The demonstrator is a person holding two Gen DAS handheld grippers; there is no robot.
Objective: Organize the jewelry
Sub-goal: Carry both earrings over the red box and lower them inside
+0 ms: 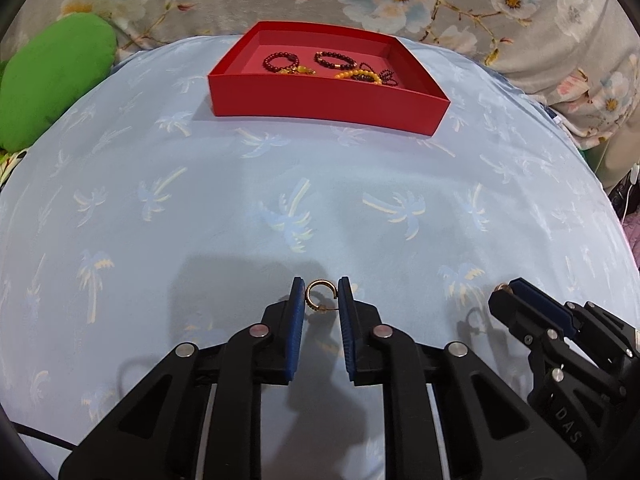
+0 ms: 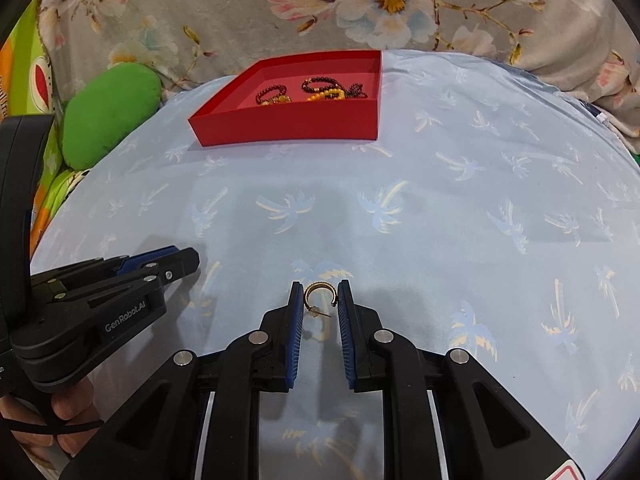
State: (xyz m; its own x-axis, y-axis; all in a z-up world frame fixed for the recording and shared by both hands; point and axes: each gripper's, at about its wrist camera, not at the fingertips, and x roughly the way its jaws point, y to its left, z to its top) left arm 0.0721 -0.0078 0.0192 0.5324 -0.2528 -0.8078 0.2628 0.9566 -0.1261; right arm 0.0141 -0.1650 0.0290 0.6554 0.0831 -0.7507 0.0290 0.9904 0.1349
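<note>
My left gripper (image 1: 321,294) is shut on a small gold hoop earring (image 1: 310,298), which is pinched between the blue pads just above the pale blue cloth. My right gripper (image 2: 320,296) is shut on a second gold hoop earring (image 2: 316,287) with a short post. Each gripper shows in the other's view. The right gripper (image 1: 507,289) is at the lower right with a glint of gold at its tip. The left gripper (image 2: 191,258) is at the lower left, its earring hidden. The red tray (image 1: 320,96) stands further back and holds several beaded bracelets (image 1: 280,62).
A pale blue cloth with palm prints (image 1: 280,200) covers the surface. A green cushion (image 1: 52,80) lies at the left edge, and a floral blanket (image 1: 400,0) rises behind the tray. A hand (image 2: 68,408) grips the left tool.
</note>
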